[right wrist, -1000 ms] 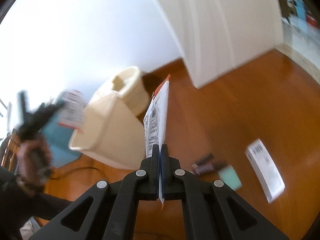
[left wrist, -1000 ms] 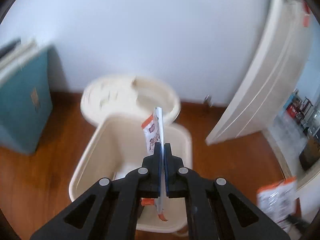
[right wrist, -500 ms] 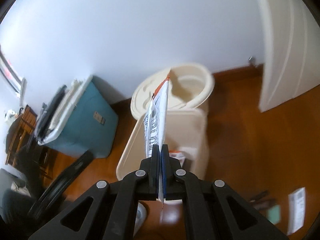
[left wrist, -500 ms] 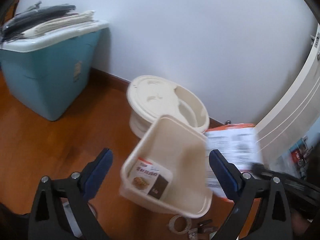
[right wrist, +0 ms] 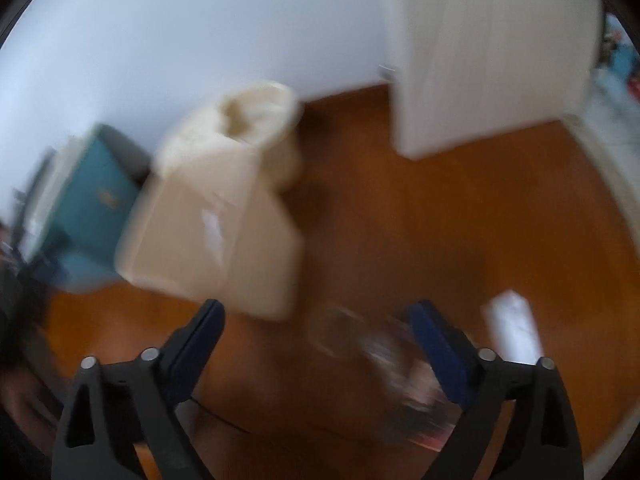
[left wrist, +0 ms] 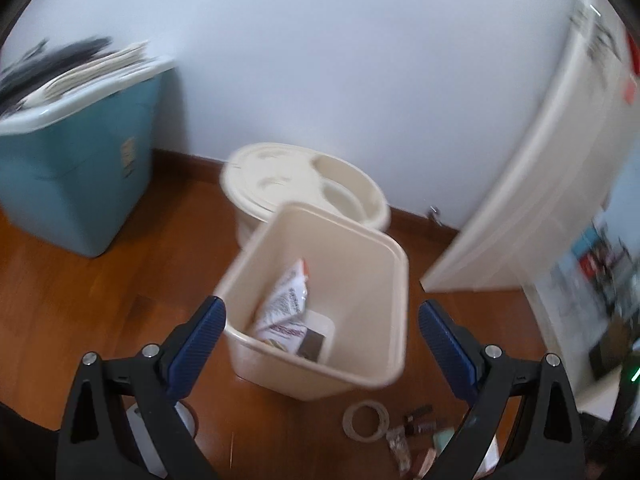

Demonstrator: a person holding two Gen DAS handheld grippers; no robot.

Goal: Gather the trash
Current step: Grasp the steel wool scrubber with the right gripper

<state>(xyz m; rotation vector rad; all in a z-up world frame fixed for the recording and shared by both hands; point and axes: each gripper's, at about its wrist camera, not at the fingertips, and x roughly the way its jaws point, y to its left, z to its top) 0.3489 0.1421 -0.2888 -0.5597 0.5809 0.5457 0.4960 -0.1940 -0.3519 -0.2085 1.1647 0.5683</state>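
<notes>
A cream square bin (left wrist: 320, 300) stands on the wooden floor. White and orange snack wrappers (left wrist: 286, 304) lie inside it. My left gripper (left wrist: 322, 322) hangs open just in front of the bin's near rim, with nothing held. The right wrist view is blurred: the bin (right wrist: 216, 232) sits up and to the left, and my right gripper (right wrist: 316, 316) has its jaws opening with nothing between them. Loose litter lies on the floor: a tape ring (left wrist: 366, 420), small dark wrappers (left wrist: 416, 428) and a white paper slip (right wrist: 512, 328).
A teal storage box (left wrist: 80, 176) with papers on its lid stands at the left. A round cream bucket (left wrist: 304, 184) with a lid sits behind the bin against the wall. A white door (left wrist: 540, 184) stands at the right.
Both grippers were shut on wrappers and have let them go; the wrappers now lie in the bin. The left opened first, then the right, whose view has swung down toward the floor.
</notes>
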